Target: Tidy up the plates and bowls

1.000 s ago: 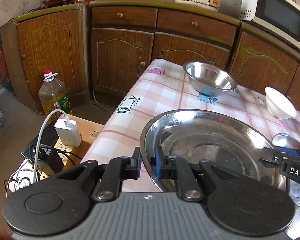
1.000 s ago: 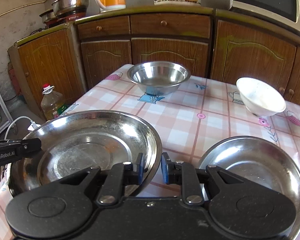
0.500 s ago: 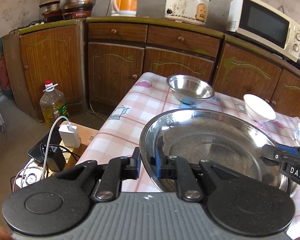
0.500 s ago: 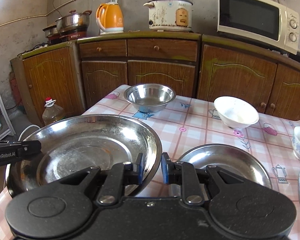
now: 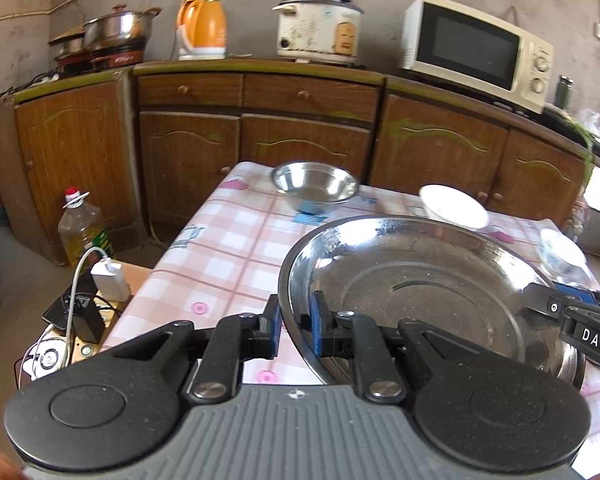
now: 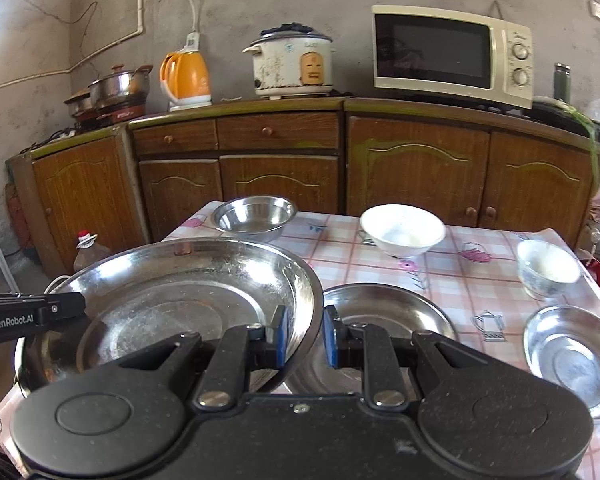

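Steel plate [image 5: 420,280] now raised higher above the table [image 5: 228,248].

The left gripper [image 5: 294,326] sits at the bottom centre of its own view, its blue pads clamped on a thin metal rim. The right gripper [image 6: 304,334] sits low in its view, likewise pinching that rim, and its fingertips also reach in from the right edge of the left view.

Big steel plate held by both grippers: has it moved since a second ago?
Yes. The big steel plate has pulled back and risen: the steel bowl on the table looks smaller and farther, and more of the cabinets shows.
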### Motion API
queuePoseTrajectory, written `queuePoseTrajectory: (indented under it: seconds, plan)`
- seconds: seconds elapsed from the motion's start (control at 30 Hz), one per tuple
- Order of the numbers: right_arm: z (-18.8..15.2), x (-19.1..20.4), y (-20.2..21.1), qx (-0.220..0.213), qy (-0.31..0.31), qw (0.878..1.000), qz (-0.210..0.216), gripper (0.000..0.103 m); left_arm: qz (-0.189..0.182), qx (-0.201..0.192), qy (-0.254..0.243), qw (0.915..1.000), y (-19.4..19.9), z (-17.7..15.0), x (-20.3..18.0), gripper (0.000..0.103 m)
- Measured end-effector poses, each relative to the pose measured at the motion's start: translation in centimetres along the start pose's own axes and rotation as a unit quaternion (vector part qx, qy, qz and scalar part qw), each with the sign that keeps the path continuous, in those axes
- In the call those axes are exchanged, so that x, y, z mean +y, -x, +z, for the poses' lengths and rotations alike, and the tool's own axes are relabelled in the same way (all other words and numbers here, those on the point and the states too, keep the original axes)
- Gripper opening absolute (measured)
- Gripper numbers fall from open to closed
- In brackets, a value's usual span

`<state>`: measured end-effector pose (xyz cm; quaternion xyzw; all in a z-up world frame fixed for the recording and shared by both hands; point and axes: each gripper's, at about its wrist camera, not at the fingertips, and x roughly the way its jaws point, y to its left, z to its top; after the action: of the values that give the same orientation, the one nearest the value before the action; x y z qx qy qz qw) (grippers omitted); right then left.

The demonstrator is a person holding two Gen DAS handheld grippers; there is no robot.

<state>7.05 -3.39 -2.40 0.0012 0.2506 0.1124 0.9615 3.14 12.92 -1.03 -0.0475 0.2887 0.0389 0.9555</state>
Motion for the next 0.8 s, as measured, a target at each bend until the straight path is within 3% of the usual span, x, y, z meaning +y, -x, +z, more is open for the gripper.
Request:
queuePoseTrajectory:
  seconds: [0.8]
  plan:
    - [-6.3, -10.2, 10.7, -0.023, -0.046, 0.993, -0.104, 0.025, -0.085, 0.014, -0.088, 0.9924, 2.9, -5.0, -10.6, 0.018]
